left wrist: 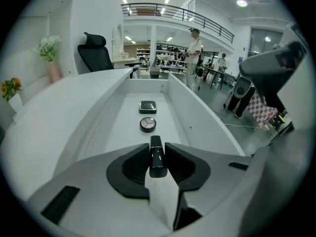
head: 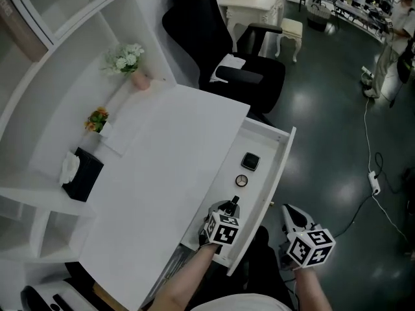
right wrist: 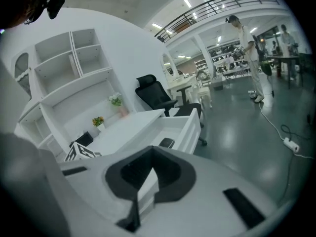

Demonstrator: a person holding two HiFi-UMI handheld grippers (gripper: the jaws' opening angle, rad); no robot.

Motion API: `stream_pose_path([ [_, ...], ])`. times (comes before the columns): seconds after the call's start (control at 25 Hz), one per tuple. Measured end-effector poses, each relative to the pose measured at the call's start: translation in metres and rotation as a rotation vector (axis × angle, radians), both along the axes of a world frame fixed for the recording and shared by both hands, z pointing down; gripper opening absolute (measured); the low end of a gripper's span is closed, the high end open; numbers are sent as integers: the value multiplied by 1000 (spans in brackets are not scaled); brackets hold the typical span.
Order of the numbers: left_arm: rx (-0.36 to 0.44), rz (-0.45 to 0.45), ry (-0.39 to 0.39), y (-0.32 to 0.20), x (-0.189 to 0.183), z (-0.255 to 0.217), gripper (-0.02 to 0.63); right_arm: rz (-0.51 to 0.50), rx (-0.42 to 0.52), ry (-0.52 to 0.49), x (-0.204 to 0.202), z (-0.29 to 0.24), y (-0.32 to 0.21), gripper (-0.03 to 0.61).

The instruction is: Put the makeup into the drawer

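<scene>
The white drawer [head: 283, 154] stands pulled out from the desk's right side. Inside it lie a square black compact [head: 250, 161] and a round compact [head: 241, 181]. My left gripper [head: 227, 214] hangs over the drawer's near end, shut on a slim black lipstick tube [head: 232, 203]. In the left gripper view the tube [left wrist: 156, 154] sits between the pads and points along the drawer [left wrist: 192, 117] toward the round compact [left wrist: 147, 124] and the square one [left wrist: 147, 106]. My right gripper [head: 293, 216] is off to the right of the drawer, over the floor. Its jaws [right wrist: 150, 152] are shut on nothing.
A black office chair [head: 220, 44] stands beyond the desk's far end. On the white desktop [head: 162, 173] sit a black tissue box [head: 81, 173], a pink vase of white flowers [head: 130, 63] and a small orange plant [head: 97, 118]. A cable and power strip [head: 375, 181] lie on the dark floor.
</scene>
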State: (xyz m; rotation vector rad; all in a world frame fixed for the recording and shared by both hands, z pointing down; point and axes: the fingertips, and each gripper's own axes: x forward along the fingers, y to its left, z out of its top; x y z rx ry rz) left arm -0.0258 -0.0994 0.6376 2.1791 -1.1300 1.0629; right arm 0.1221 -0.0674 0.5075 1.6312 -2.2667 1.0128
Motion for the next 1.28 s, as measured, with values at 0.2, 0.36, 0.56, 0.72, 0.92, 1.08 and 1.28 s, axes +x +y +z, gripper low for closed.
stream_pose_path([
  [0.2, -41, -19, -38, 4, -6, 24, 98, 36, 1, 8, -1, -1, 11, 2],
  [0.36, -61, -16, -75, 6, -10, 40, 98, 49, -4, 11, -4, 0, 17, 2],
  [0.56, -99, -17, -104, 10, -16, 54, 98, 61, -9, 17, -7, 0, 22, 2],
  [0.72, -125, -35, -97, 12, -19, 62, 100, 65, -13, 21, -6, 1, 23, 2],
  [0.92, -148, -48, -92, 13, -22, 69, 100, 67, -18, 25, -6, 1, 22, 2],
  [1.08, -145, -56, -83, 12, -22, 70, 100, 65, -17, 28, -5, 1, 19, 2],
  [1.28, -168, -58, -41, 15, -18, 71, 133, 55, -14, 28, -7, 1, 17, 2],
])
